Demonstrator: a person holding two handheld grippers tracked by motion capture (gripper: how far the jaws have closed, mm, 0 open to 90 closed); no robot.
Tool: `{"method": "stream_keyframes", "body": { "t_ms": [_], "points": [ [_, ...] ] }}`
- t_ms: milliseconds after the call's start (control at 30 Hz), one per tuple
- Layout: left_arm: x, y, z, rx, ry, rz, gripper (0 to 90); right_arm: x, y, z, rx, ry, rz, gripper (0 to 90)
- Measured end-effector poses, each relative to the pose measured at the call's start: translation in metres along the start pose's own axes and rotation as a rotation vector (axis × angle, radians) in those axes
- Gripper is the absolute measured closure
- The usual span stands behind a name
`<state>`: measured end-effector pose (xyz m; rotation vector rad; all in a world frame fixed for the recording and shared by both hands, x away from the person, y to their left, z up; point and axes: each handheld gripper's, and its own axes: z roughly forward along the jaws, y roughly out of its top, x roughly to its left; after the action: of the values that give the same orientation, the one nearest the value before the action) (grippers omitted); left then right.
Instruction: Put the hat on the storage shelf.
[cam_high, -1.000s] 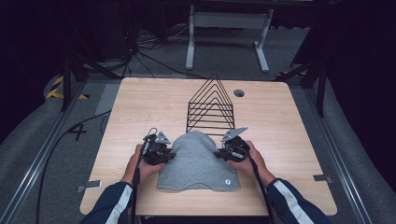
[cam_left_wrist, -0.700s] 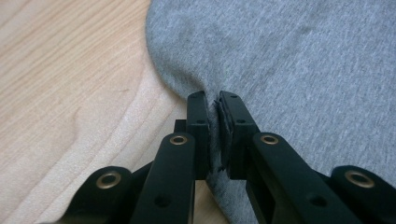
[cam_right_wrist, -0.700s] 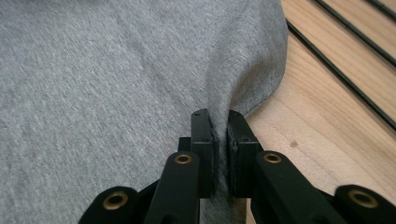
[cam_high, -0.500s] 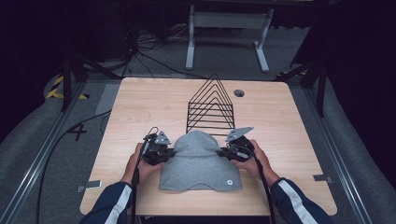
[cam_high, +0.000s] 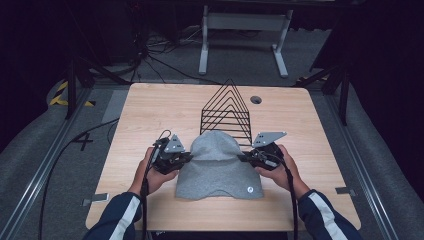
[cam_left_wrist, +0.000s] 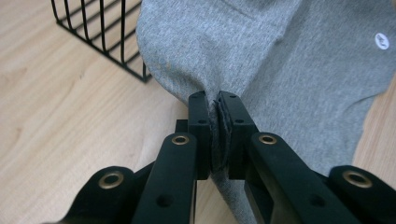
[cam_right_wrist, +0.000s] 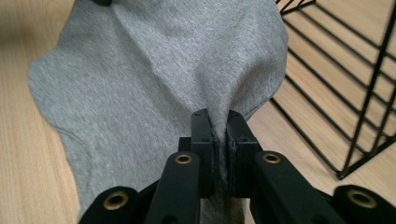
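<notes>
Pinching the grey cloth (cam_high: 217, 170) by its two sides, my left gripper (cam_high: 186, 157) and right gripper (cam_high: 243, 157) were squeezed tight on it near the worktop's (cam_high: 150, 110) front edge. Behind it, mid-worktop, stood a black wire rack (cam_high: 226, 110).

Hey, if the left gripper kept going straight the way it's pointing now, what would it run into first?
The left gripper is already clamped on the grey cloth, so it would push further into that fabric first. Beyond it, likely the right gripper on the far edge; depth there is hard to judge.
</notes>
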<state>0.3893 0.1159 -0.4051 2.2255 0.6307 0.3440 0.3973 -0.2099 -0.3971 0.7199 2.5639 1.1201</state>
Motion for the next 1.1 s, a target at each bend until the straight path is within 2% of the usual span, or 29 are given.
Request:
{"method": "stream_keyframes", "body": {
  "t_ms": [67, 300, 367, 567, 833, 1100],
  "points": [
    [0.000, 0.006, -0.002, -0.016, -0.006, 0.003, 84.7, -0.001, 0.002, -0.006, -0.007, -0.008, -0.002, 84.2],
    [0.001, 0.030, -0.016, -0.043, 0.005, 0.052, 84.7, 0.000, 0.012, -0.024, -0.041, -0.021, -0.019, 84.2],
    [0.001, 0.038, -0.022, -0.046, 0.011, 0.075, 84.7, 0.000, 0.016, -0.029, -0.049, -0.023, -0.028, 84.3],
    [0.004, 0.061, -0.036, -0.068, 0.018, 0.105, 84.8, -0.002, 0.033, -0.048, -0.087, -0.039, -0.039, 84.3],
    [0.012, 0.108, -0.059, -0.117, 0.032, 0.173, 85.0, -0.013, 0.067, -0.085, -0.140, -0.092, -0.058, 84.3],
    [0.025, 0.157, -0.070, -0.150, 0.069, 0.198, 85.0, -0.037, 0.106, -0.113, -0.167, -0.168, -0.060, 84.3]
  ]
}}
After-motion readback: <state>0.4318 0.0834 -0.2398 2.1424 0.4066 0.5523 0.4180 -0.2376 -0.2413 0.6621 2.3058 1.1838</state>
